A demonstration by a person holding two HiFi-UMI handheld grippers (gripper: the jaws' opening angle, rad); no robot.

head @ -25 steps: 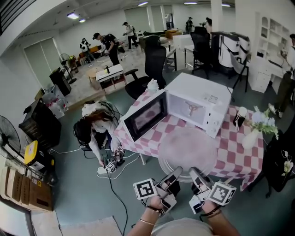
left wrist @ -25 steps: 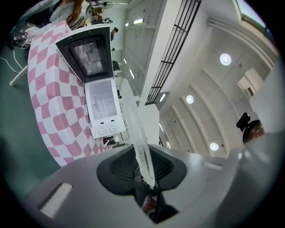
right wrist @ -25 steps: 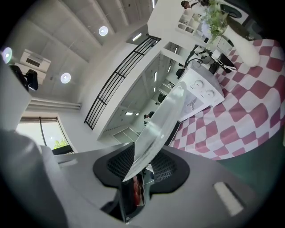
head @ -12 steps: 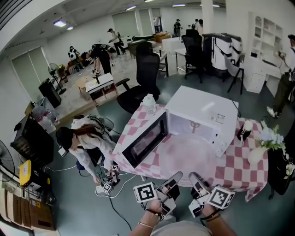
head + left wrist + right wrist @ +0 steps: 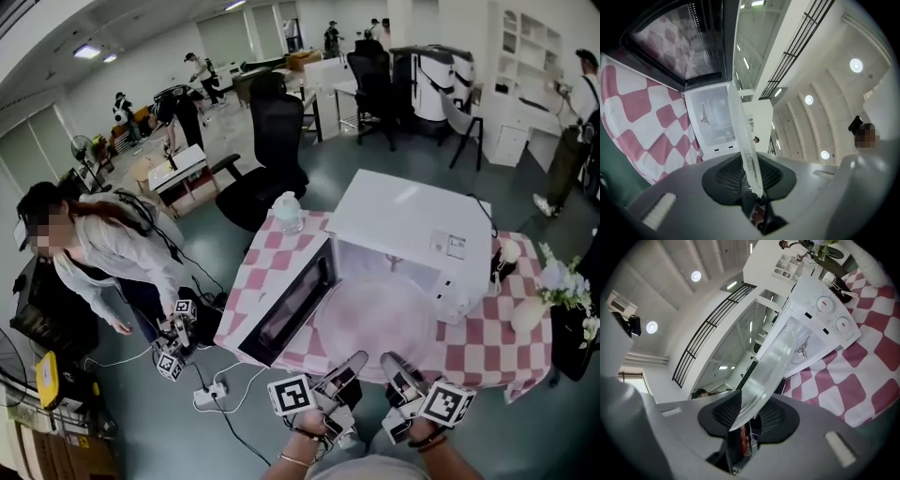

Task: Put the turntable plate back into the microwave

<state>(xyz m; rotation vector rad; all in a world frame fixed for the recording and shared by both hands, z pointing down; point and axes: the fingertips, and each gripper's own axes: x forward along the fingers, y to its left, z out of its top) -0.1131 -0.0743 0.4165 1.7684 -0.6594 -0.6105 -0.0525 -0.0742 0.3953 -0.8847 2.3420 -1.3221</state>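
Observation:
The clear glass turntable plate (image 5: 373,319) hangs level in front of the open white microwave (image 5: 403,230), held at its near rim by both grippers. My left gripper (image 5: 352,364) is shut on the rim's left part, my right gripper (image 5: 394,364) on its right part. In the left gripper view the plate (image 5: 743,136) shows edge-on between the jaws, with the microwave cavity (image 5: 710,119) and its roller hub beyond. In the right gripper view the plate (image 5: 771,371) runs from the jaws toward the cavity (image 5: 806,350), beside the control dials (image 5: 834,315).
The microwave door (image 5: 286,305) hangs open to the left, over the pink checked tablecloth (image 5: 487,342). A plastic bottle (image 5: 287,211) stands at the table's far left, a vase of flowers (image 5: 548,286) at the right. A person (image 5: 103,248) with grippers stands left of the table.
Both grippers have carried the plate closer to the microwave, whose cavity now looms larger. The person at the left has stood up from a crouch.

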